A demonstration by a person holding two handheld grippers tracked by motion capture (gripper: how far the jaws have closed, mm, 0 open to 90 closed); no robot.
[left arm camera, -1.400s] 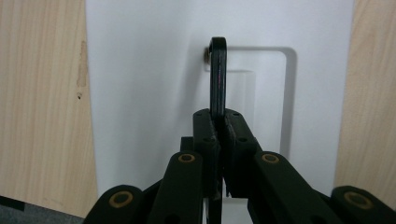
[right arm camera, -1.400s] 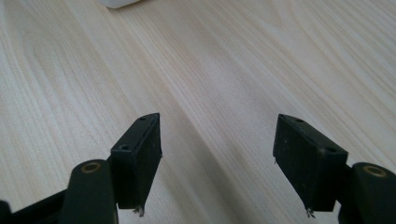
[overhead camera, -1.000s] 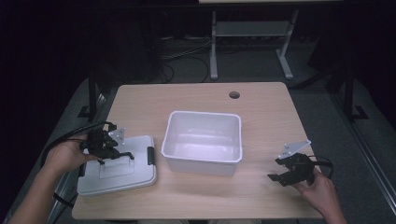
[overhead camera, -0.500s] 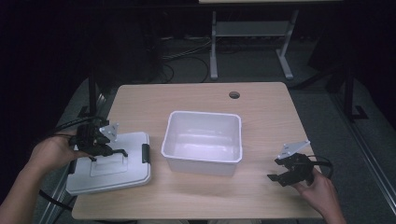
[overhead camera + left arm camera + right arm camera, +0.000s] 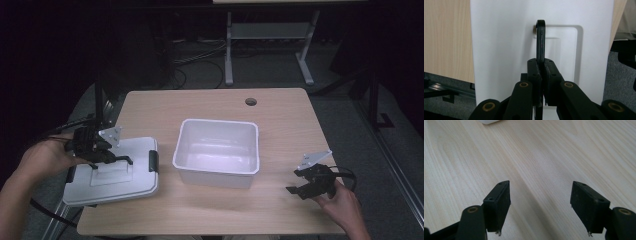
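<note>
The left gripper (image 5: 541,65) has its jaws pinched tight on the thin black handle (image 5: 540,41) of the white lid (image 5: 114,172). That one lid lies under the gripper and overhangs the table's (image 5: 210,102) left edge. To the gripper's right, just beside the lid, stands one empty white bin (image 5: 217,151) (walls upright). The right gripper (image 5: 540,203) is spread wide and holds nothing, hovering over bare wood near the table's right front edge, well apart from the bin.
</note>
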